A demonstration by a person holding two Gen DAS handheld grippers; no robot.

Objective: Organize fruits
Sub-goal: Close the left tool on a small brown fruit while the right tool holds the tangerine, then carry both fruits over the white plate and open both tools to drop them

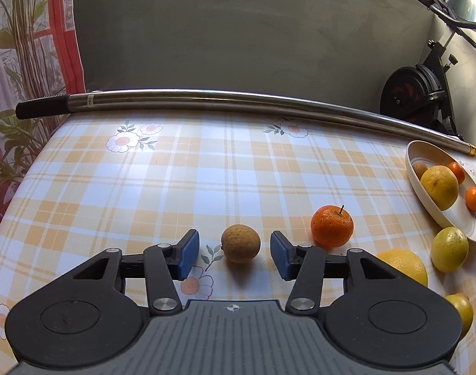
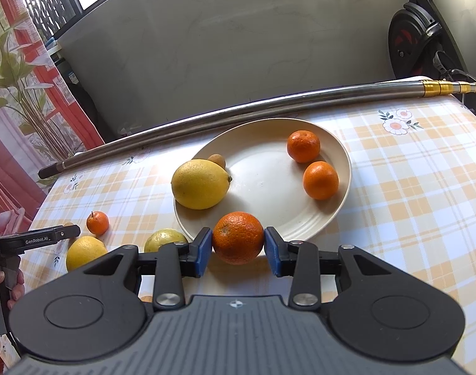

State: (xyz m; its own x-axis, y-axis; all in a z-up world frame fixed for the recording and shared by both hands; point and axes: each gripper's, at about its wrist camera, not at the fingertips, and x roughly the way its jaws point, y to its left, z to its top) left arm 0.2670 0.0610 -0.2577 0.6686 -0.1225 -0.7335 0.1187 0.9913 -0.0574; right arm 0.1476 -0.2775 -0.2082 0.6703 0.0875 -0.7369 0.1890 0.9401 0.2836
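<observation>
My left gripper (image 1: pixel 235 254) is open, its blue pads either side of a small brown fruit (image 1: pixel 240 243) on the checked tablecloth, not touching it. A stemmed mandarin (image 1: pixel 331 226) lies to its right. My right gripper (image 2: pixel 238 247) is shut on an orange (image 2: pixel 238 237), held at the near rim of the cream plate (image 2: pixel 269 184). The plate holds a large lemon (image 2: pixel 200 183), two mandarins (image 2: pixel 303 146) (image 2: pixel 320 180) and a small brown fruit (image 2: pixel 217 160). The left gripper shows at the left edge of the right wrist view (image 2: pixel 60 234).
Loose lemons lie left of the plate (image 2: pixel 85 251) (image 2: pixel 165 240), also in the left wrist view (image 1: pixel 449 249) (image 1: pixel 403 264) (image 1: pixel 461 312). A long metal pole (image 1: pixel 206 101) lies along the table's far edge. A curtain hangs at the left; an exercise bike (image 1: pixel 416 93) stands behind.
</observation>
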